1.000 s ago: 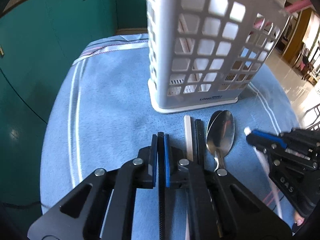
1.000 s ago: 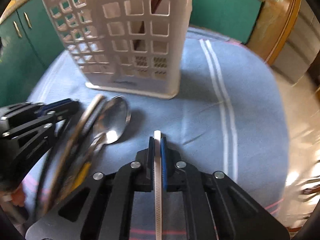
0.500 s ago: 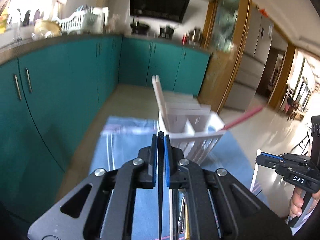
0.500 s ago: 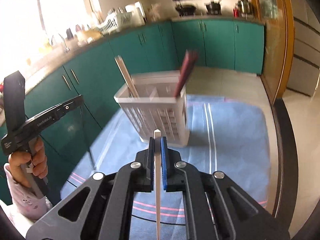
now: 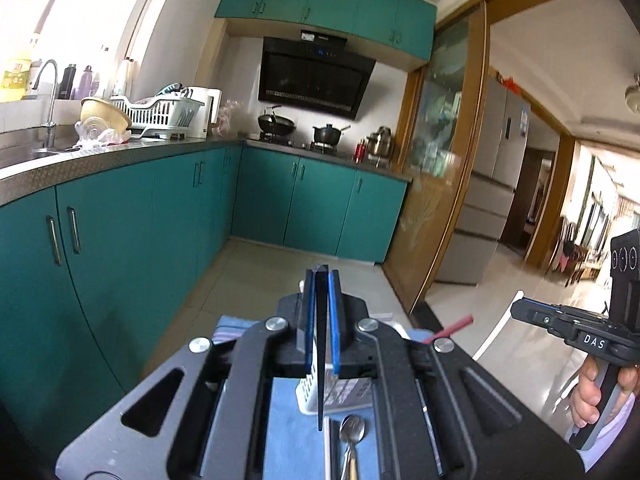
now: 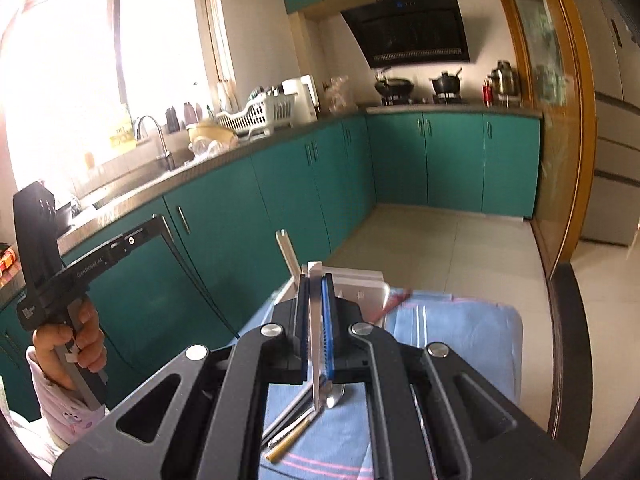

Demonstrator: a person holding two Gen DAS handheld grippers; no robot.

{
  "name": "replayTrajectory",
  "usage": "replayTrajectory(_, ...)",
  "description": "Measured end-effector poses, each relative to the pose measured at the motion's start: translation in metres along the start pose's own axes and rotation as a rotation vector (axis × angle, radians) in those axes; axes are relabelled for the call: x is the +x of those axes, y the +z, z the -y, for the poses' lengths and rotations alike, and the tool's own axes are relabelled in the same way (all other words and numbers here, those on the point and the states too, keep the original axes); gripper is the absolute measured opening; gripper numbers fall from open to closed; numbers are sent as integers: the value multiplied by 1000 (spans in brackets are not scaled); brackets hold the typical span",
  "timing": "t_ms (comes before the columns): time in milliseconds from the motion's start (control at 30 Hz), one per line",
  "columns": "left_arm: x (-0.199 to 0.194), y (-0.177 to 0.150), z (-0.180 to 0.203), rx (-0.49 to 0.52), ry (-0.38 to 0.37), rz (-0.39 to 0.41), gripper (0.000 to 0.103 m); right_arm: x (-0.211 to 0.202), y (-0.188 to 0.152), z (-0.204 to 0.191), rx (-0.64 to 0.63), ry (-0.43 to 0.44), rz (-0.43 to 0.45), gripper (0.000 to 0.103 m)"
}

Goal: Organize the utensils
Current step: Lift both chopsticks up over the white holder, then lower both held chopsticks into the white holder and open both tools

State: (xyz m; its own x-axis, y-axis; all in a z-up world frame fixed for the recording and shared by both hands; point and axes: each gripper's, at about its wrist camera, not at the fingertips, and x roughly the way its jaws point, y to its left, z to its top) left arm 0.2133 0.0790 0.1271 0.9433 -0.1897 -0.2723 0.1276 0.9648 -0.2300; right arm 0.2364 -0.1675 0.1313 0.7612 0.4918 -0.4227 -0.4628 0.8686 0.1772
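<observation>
Left gripper (image 5: 321, 280): jaws clamped on a black chopstick (image 5: 320, 384). Below it, white basket (image 5: 306, 394); nearer, spoon (image 5: 352, 430) on blue cloth (image 5: 286, 436). Right gripper (image 6: 316, 280): jaws clamped on a white chopstick (image 6: 316, 344).

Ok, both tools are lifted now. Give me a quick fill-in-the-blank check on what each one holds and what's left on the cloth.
1. The left tool is shut on a ____ chopstick.
2. The right tool is shut on a ____ chopstick.
3. The metal utensil lying on the blue cloth in front of the white basket is a ____.

Missing words: black; white; spoon
</observation>
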Motion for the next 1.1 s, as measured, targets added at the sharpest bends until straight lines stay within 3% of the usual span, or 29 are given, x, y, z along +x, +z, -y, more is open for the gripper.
replayTrajectory(300,5,49,-15,-156,-78,111,6,-23,62,3,34,-24,158,7)
replayTrajectory(400,21,58,-21,-204,-31,154,6,-23,75,2,24,-85,219,7)
replayTrajectory(500,45,56,-25,-208,31,139,6,-8,79,1,7,-142,234,7)
replayTrajectory(667,80,33,-28,-208,83,78,6,30,68,6,-3,-187,189,7)
replayTrajectory(867,103,14,-25,-196,87,33,6,64,46,16,14,-190,127,7)
replayTrajectory(1100,113,-6,-12,-146,83,2,6,73,22,15,16,-193,102,7)
